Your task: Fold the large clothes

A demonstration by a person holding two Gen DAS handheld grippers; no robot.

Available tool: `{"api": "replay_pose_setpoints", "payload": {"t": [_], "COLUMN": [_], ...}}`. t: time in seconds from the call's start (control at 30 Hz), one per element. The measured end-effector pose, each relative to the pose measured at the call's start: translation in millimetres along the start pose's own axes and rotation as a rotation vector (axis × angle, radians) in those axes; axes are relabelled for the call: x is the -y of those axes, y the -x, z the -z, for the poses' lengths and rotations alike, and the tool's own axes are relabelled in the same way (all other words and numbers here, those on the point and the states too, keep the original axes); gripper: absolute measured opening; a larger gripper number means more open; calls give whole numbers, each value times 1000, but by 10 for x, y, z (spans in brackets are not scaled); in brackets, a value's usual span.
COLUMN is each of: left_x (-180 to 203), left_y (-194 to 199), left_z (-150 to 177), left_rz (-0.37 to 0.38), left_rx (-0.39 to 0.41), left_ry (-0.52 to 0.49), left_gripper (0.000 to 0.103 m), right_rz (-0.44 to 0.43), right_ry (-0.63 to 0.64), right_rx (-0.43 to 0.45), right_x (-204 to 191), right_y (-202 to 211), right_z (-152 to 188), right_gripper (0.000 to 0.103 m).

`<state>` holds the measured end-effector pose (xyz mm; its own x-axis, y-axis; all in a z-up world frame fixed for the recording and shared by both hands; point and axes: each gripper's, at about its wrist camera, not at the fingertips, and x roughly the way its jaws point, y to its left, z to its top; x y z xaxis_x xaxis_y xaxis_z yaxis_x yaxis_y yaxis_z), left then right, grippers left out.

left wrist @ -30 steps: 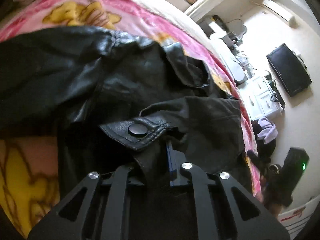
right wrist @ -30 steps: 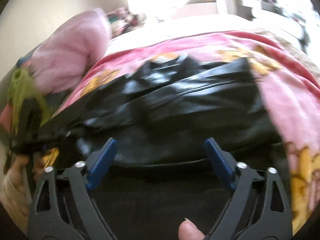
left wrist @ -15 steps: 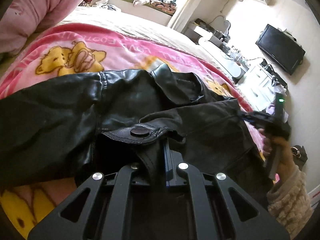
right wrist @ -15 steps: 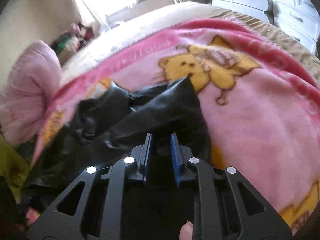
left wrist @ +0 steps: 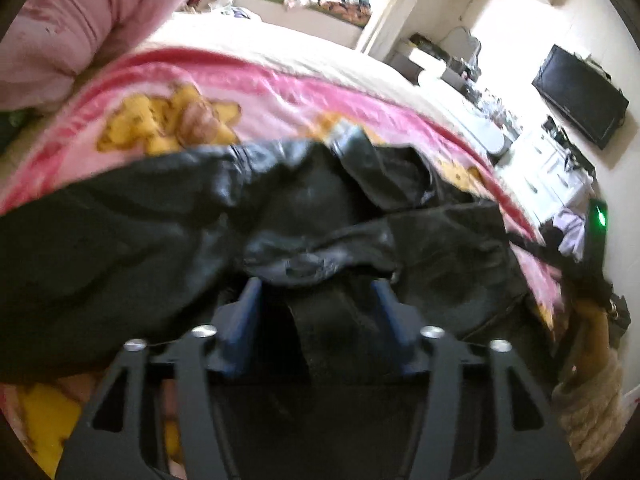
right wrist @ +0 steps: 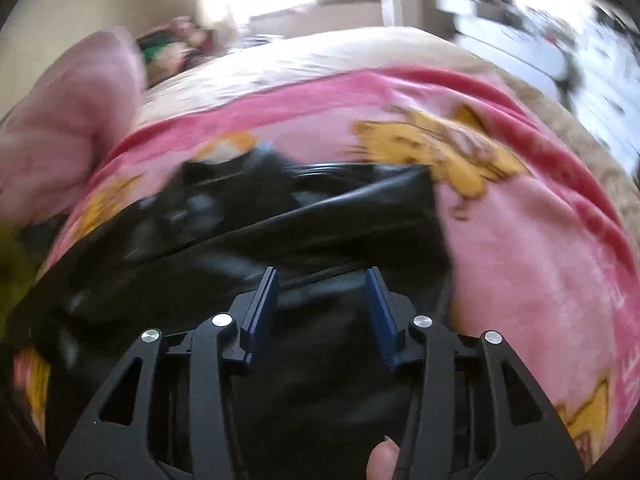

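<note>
A black leather jacket (left wrist: 160,240) lies crumpled on a pink cartoon blanket (left wrist: 256,96) on a bed. In the left wrist view my left gripper (left wrist: 316,292) is open, its blue pads either side of a cuff with a snap button (left wrist: 304,268) that lies loose just ahead. In the right wrist view the jacket (right wrist: 280,232) spreads across the blanket (right wrist: 540,260), and my right gripper (right wrist: 322,280) is open over its near edge, holding nothing. Both views are blurred.
A pink pillow (left wrist: 72,20) lies at the bed's left; it also shows in the right wrist view (right wrist: 60,120). White drawers (left wrist: 560,176) and a wall TV (left wrist: 580,96) stand to the right. The other gripper with a green light (left wrist: 598,216) shows at right.
Both grippers have opened and let go of the jacket. The left one released the cuff; the right one released the fold and swung back over the jacket's body.
</note>
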<state>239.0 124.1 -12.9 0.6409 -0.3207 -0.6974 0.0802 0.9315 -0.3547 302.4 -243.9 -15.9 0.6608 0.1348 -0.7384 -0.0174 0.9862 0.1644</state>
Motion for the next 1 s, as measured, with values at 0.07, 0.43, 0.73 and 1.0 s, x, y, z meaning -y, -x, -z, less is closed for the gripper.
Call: {"api": "replay_pose_setpoints", "payload": {"t": [0.07,0.43,0.73,1.0], "left_x": [-4,230,267,215], "left_y": [161,-101,-112,182], "left_z": [-26,310,389,331], "left_rz": [-32,-6,-61,-191], "left_rx": [40,-129,-126,-82], "left_ry": [-15,-66,-114,-93], "left_gripper": [64,65,74,99], "right_rz": [-16,5,-2,-43], "right_ry": [67,81,57,127], "right_rx": [-11,-157,-152,-74], "right_x": [-179,-426,-455,-755], "right_y": [88,-2,48,352], "right_z": [128,643,697,731], "right_gripper": [49,64,77,94]}}
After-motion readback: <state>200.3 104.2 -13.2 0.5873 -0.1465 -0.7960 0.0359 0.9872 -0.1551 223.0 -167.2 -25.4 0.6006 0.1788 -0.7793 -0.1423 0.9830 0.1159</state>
